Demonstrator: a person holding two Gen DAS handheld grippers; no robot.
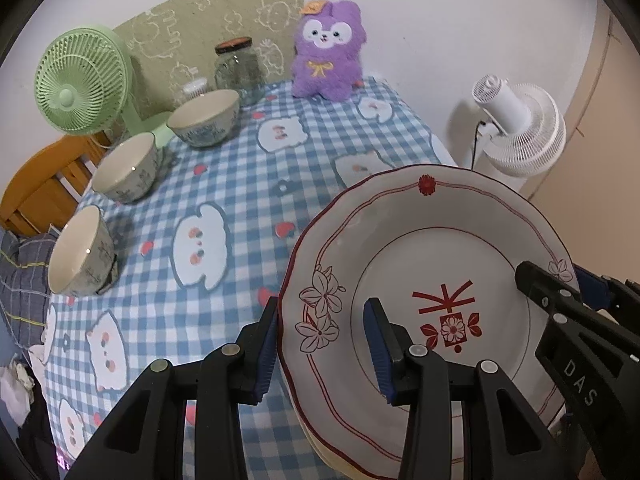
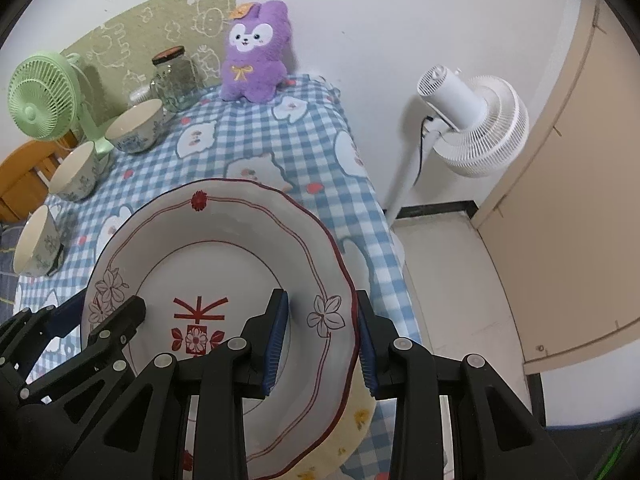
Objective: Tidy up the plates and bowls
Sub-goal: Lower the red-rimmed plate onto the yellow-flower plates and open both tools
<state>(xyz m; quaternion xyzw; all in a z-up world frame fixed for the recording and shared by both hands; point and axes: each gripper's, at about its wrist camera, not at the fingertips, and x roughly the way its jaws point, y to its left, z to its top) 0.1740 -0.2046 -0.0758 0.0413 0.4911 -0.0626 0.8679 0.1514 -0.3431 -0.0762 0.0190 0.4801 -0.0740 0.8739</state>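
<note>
Both tools [image 1: 320,344] [image 2: 322,338] down-tilted, gripping plate [image 1: 440,240]

Purple plush toy [image 1: 326,52], green fan [image 1: 80,80], glass jar [image 1: 238,66], white fan [image 1: 520,128].

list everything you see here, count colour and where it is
plate: one on top, white with red pattern, near table edge, held at both rims; a yellow-patterned piece shows beneath it
bowls: three, cream inside with blue print, in a row along the table's left side
tablecloth: one, blue and white check, covering the table
plush toy: one, purple, far table edge
glass jar: one, clear with dark lid, behind the bowls
green fan: one, far left
white fan: one, on the floor right of the table
left tool: black, blue pads, on the plate's left rim
right tool: same, on the right rim
</note>
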